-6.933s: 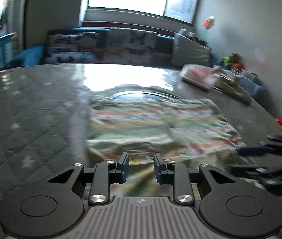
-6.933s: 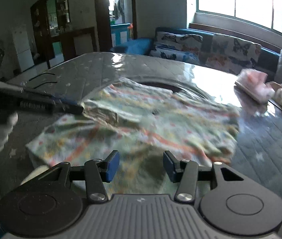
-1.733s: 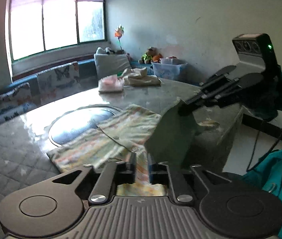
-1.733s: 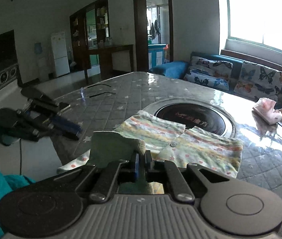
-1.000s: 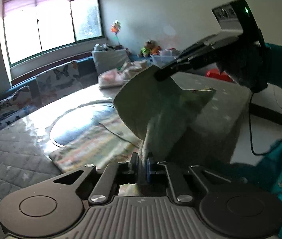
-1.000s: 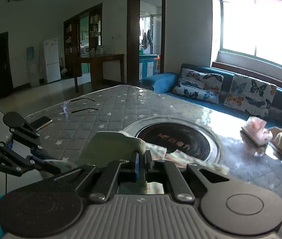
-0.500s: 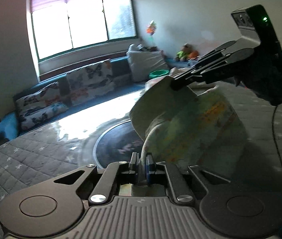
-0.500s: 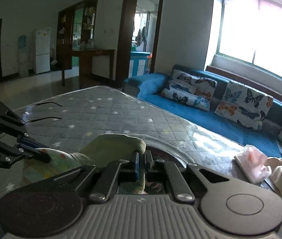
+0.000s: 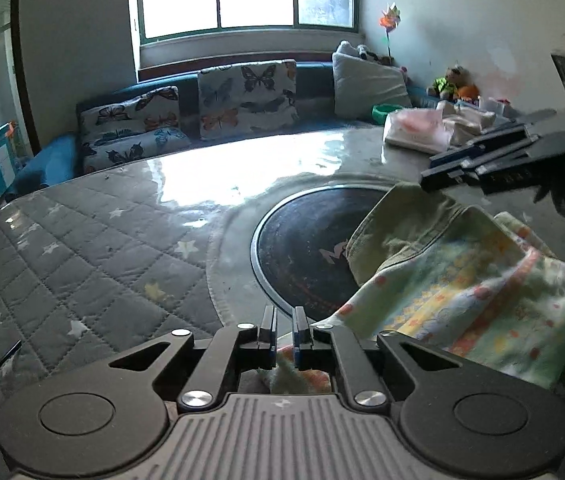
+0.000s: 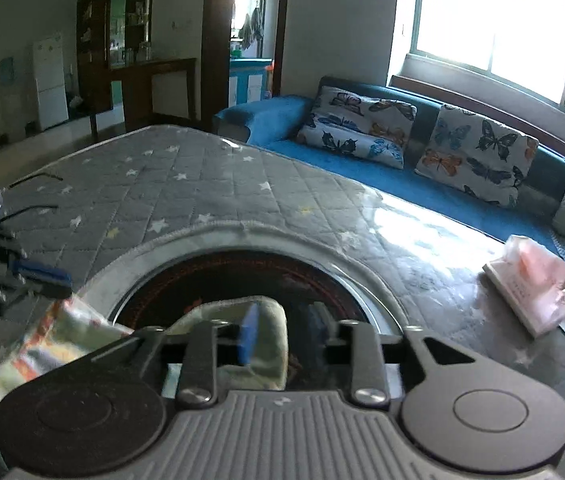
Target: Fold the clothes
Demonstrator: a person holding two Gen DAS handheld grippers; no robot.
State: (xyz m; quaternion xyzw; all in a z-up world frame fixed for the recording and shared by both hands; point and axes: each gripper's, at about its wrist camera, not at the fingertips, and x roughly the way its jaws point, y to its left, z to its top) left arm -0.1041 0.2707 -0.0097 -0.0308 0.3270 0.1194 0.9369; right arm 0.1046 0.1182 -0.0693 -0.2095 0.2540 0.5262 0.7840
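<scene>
The pale green garment (image 9: pixel 462 292), printed with orange and yellow, lies doubled over on the quilted grey table (image 9: pixel 94 240), partly across the round black hotplate (image 9: pixel 306 240). My left gripper (image 9: pixel 284 320) is shut on the garment's near corner, which shows low between the fingers; its jaws are just starting to open. My right gripper (image 10: pixel 284 332) is opening. A green fold of the garment (image 10: pixel 270 344) sits between its pads, against the left one and free of the right. Each gripper shows in the other's view: the right gripper (image 9: pixel 428 172) above the cloth's far edge, the left gripper (image 10: pixel 64 284) at the cloth's left end.
A pink wrapped package (image 10: pixel 530 292) and beige cloth (image 9: pixel 466 120) lie at the table's far right. Thin black cables (image 10: pixel 34 178) rest near the far left corner. A blue sofa (image 10: pixel 362 176) with butterfly cushions runs behind the table, under the window.
Both grippers swung forward and down, carrying the lifted edge over. The garment now lies doubled on the table and hotplate. The right jaws have parted from the cloth.
</scene>
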